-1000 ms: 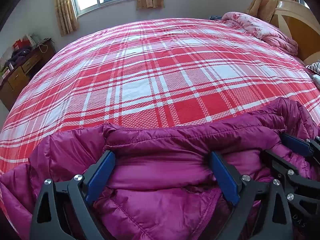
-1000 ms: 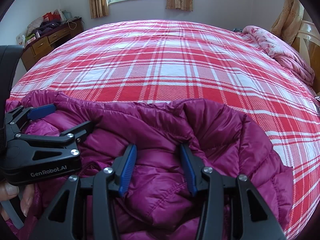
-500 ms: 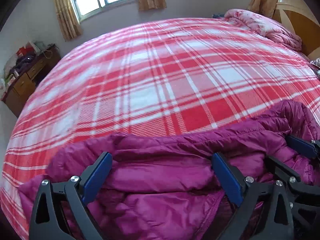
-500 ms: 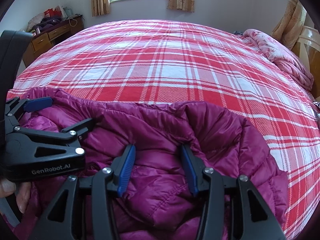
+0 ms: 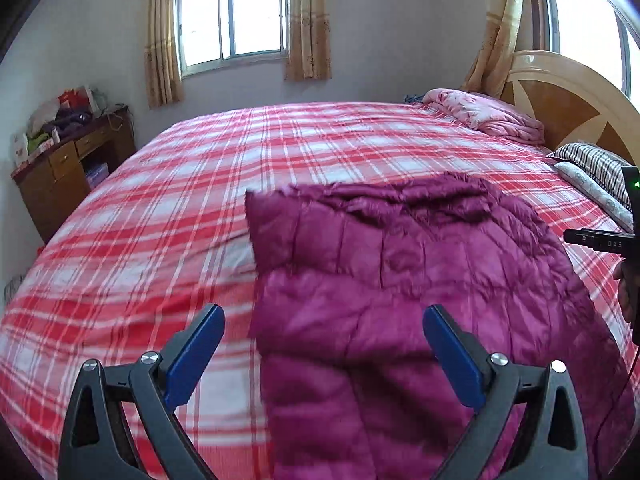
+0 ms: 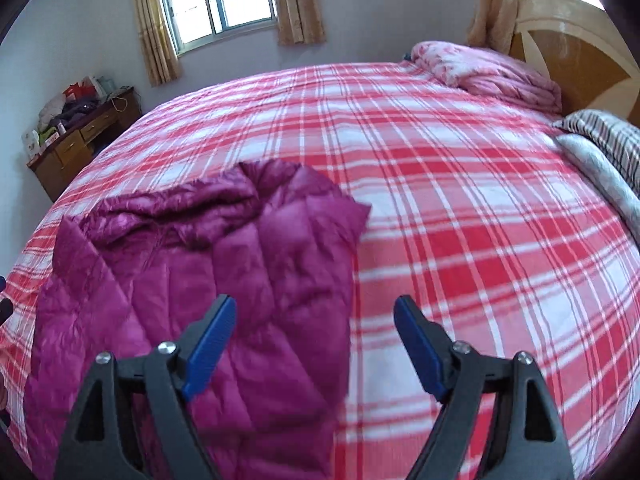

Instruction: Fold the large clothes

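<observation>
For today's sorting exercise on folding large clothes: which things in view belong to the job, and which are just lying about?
Job:
magenta puffer jacket
left gripper, open
right gripper, jaws opening, nothing between them

Lying about:
pink quilt
striped pillow
cluttered dresser

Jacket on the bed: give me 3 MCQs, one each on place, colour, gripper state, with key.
1. Where does the jacket lie?
A. on the plaid bedspread
B. on the wooden desk
C. against the headboard

2. What colour is the jacket?
A. navy
B. magenta
C. grey

3. What is between the left gripper fingers?
A. a sleeve
B. a pillow
C. nothing

Key: 1 A, it is spread flat on the plaid. 2 B, quilted magenta fabric in both views. 3 C, its jaws stand wide above the jacket, pinching nothing; the right gripper is opening, also empty.
</observation>
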Available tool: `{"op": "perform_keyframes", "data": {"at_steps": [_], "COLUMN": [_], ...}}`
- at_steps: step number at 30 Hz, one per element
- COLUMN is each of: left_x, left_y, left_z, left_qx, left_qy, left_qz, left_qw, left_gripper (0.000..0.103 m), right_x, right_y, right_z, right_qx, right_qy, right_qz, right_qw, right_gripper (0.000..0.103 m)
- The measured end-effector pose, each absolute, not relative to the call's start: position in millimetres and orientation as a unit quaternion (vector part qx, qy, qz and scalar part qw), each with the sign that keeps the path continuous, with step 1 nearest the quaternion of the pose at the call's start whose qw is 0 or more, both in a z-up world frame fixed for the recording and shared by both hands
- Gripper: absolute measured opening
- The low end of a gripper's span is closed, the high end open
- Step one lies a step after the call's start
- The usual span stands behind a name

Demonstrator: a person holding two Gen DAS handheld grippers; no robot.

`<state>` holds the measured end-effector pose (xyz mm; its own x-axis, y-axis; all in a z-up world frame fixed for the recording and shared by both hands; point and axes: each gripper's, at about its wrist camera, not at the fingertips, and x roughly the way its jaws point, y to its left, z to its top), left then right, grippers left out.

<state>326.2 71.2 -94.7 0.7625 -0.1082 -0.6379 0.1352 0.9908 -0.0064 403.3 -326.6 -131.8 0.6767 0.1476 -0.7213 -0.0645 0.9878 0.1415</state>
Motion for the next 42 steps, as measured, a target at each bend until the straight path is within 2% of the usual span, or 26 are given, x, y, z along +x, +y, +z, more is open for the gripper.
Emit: {"op": "perform_keyframes", "data": {"at_steps": [5,12,21,26,28,29,30,31,32,36,42], "left_x": [250.5,190.0,147.5,131.2,126.6,124.1,122.0,120.4,119.5,107.3,85.5], "left_y": [93.7,90.4,74.6,76.5,77.4,78.3,79.8,82.0,85.7,90.0,103.4], "left_z": [-130.8,-165.8,-183.4,-187.4,-186.0,-185.0,-183.8,-182.4,-180.0,-159.3,-100.3], "left_qx": [-0.007,-0.014,0.013,0.013,0.016,0.021,0.023,0.019,0.007,-0.007,-0.048], "left_qy": [0.376,0.405,0.416,0.428,0.434,0.435,0.437,0.442,0.447,0.424,0.359], "left_qz": [-0.063,-0.075,-0.094,-0.102,-0.101,-0.098,-0.099,-0.103,-0.116,-0.133,-0.178], "left_qw": [0.925,0.911,0.904,0.898,0.895,0.895,0.894,0.891,0.887,0.896,0.915], "left_gripper": [0.1,0.1,0.1,0.098,0.083,0.063,0.041,0.028,0.013,0.005,0.003], "right_x": [313.2,225.6,175.4,171.1,170.5,169.4,169.1,168.9,166.9,154.8,123.6], "right_y": [-340.0,-347.6,-342.4,-327.7,-324.3,-325.5,-328.1,-330.7,-332.1,-337.7,-358.2], "right_z": [-154.9,-175.5,-199.3,-209.6,-211.1,-210.3,-210.3,-209.5,-207.3,-188.1,-131.2], "right_qx": [0.054,0.065,0.1,0.091,0.08,0.09,0.111,0.128,0.135,0.143,0.17], "right_qy": [0.424,0.452,0.482,0.51,0.515,0.512,0.514,0.511,0.505,0.468,0.39], "right_qz": [0.064,0.054,0.047,0.059,0.064,0.076,0.096,0.108,0.112,0.133,0.156], "right_qw": [0.902,0.888,0.869,0.853,0.851,0.851,0.845,0.843,0.845,0.862,0.891], "right_gripper": [0.083,0.083,0.083,0.076,0.055,0.046,0.025,0.015,0.014,0.01,0.008]}}
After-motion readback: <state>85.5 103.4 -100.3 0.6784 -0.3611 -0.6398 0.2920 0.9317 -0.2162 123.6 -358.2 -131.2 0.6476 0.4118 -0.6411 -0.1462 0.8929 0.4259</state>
